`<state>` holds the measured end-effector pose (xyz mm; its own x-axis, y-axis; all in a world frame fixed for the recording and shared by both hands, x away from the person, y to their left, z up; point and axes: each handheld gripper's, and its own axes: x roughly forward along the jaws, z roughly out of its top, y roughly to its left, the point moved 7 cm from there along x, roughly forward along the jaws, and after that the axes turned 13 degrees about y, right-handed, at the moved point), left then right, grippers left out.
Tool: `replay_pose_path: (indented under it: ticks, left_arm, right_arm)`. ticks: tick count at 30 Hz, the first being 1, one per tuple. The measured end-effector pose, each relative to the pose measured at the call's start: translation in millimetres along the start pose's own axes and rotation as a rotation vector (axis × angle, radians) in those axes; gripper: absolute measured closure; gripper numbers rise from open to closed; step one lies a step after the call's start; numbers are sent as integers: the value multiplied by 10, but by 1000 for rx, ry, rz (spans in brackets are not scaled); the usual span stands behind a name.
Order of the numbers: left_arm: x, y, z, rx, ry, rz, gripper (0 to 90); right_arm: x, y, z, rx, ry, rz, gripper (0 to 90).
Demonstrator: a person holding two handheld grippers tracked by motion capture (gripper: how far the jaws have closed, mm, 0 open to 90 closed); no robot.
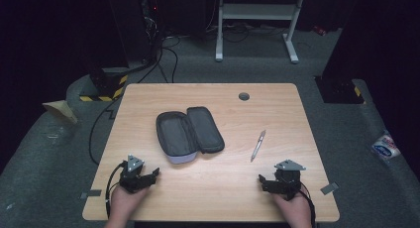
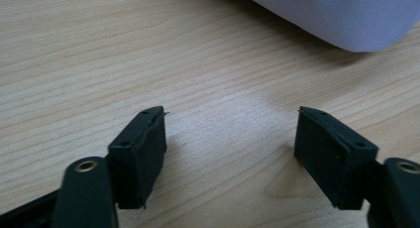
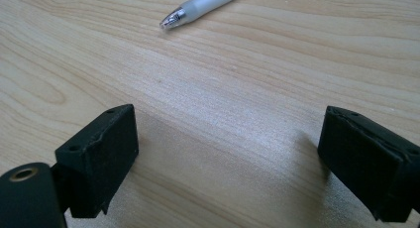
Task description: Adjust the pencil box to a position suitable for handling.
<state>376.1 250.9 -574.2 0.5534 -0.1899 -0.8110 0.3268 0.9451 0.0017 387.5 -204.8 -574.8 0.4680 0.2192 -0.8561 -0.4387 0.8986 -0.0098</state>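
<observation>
From the high view, you have both grippers resting at the near edge of the table (image 1: 148, 96), the left gripper (image 1: 154, 174) below the pencil case (image 1: 189, 130) and the right gripper (image 1: 262, 181) below the pen (image 1: 258, 145). The case lies open in the middle of the table, dark inside with a pale lilac shell showing at its near end; the pen lies apart from it to the right, slim and silvery, its tip toward you. By my reading, nothing is picked up yet — the step in hand is the reach for the pen.

In the left gripper view, your jaws stand apart over bare wood, nothing between them, the case's pale corner (image 2: 341, 17) just ahead.

In the right gripper view, your jaws stand wide and empty — the pen's tip (image 3: 173, 19) lies ahead. Your next move likely calls for bringing these jaws forward to straddle the barrel, then closing.
</observation>
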Motion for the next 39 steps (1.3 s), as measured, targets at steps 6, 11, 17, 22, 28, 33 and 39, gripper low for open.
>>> replay_pose_path:
  ticks: [6, 11, 17, 22, 28, 33, 39]
  left_arm:
    - [-57, 24, 0, -30, -3, -46, 399]
    - [-116, 21, 39, -20, -34, -46, 437]
    - [-188, -32, 72, 17, -63, -54, 431]
    - [-225, -96, 97, 41, -76, -90, 439]
    - [-257, -193, 134, 74, -122, -112, 449]
    - [-291, -252, 164, 86, -143, -128, 459]
    - [-317, -321, 242, 115, -139, -115, 456]
  right_arm:
    - [0, 0, 0, 0, 0, 0, 83]
    - [0, 0, 0, 0, 0, 0, 83]
    - [0, 0, 0, 0, 0, 0, 83]
    - [0, 1, 0, 0, 0, 0, 85]
    - [0, 1, 0, 0, -1, 0, 85]
    - [0, 1, 0, -1, 0, 0, 85]
    - [0, 2, 0, -1, -1, 0, 87]
